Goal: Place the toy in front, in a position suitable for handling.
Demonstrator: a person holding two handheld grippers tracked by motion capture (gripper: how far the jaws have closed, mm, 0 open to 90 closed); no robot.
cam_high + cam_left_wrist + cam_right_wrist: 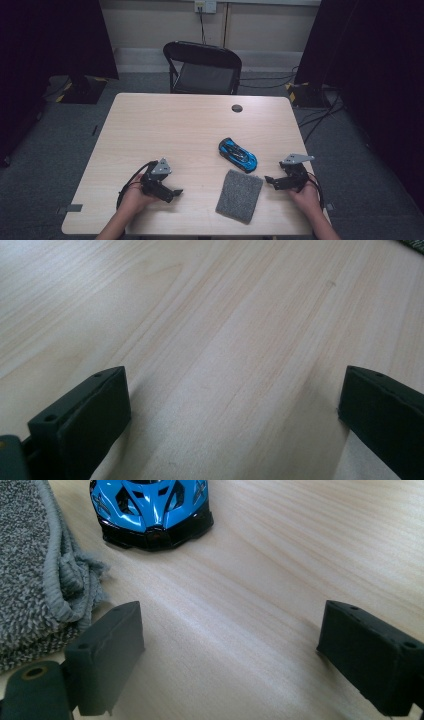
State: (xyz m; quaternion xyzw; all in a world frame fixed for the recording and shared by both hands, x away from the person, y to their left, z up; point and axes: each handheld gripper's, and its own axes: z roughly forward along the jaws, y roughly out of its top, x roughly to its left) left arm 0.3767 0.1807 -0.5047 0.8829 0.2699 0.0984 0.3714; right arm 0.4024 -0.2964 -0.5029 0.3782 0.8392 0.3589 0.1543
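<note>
**A:** Has the work started?

**B:** Not really. The blue toy car (238, 155) sits alone on the tabletop (165, 125), and the grey cloth (240, 195) lies just beside it, folded and flat. Nothing holds them.

**A:** And the grippers?

**B:** The left gripper (172, 192) rests far from the car, jaws wide apart over bare wood. The right gripper (270, 180) is near the cloth, jaws apart too, holding nothing.

**A:** How does the car look?

**B:** Shiny blue with black parts, standing on its wheels. Picking things up is still left, I think.

high view: overhead, facing forward | gripper views: low, close; shared table (165, 125)
</note>
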